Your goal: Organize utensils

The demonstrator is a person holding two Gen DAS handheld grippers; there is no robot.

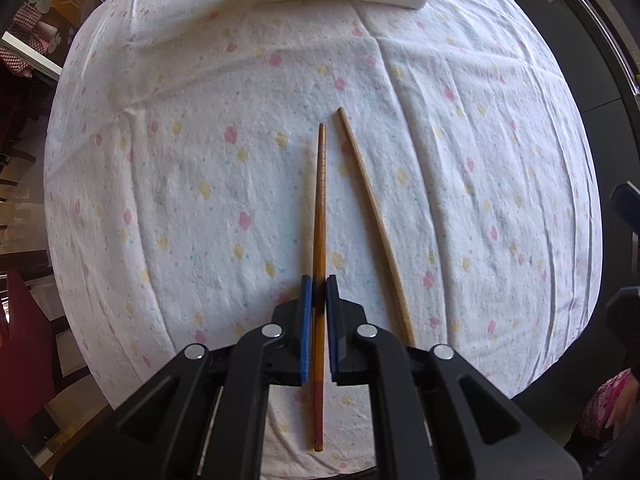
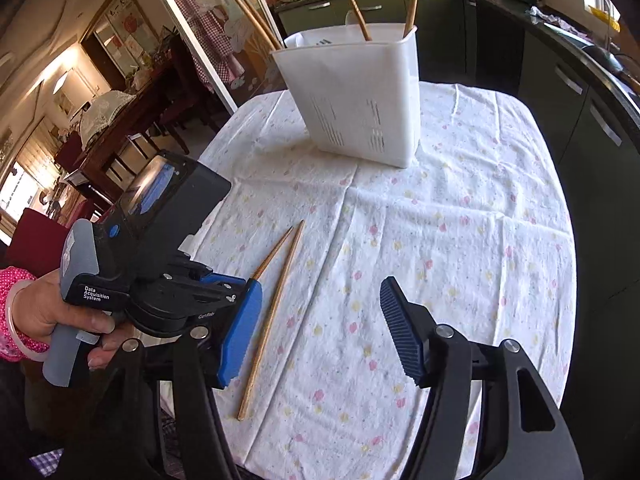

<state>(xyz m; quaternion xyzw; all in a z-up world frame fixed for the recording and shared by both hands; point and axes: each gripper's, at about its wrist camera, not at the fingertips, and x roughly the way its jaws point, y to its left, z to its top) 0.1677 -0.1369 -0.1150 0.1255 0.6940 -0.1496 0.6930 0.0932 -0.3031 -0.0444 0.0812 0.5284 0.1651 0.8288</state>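
The left gripper (image 1: pixel 319 300) has its blue pads pressed against the reddish chopstick (image 1: pixel 320 216), which lies on the flowered cloth (image 1: pixel 180 160) pointing toward 12 o'clock. The paler chopstick (image 1: pixel 374 216) lies just beside it at 1 o'clock, apart from the pads. The white utensil holder (image 2: pixel 352 100) stands at 12 o'clock with four chopsticks (image 2: pixel 356 10) upright inside. The right gripper (image 2: pixel 318 330) hangs wide open, holding nothing
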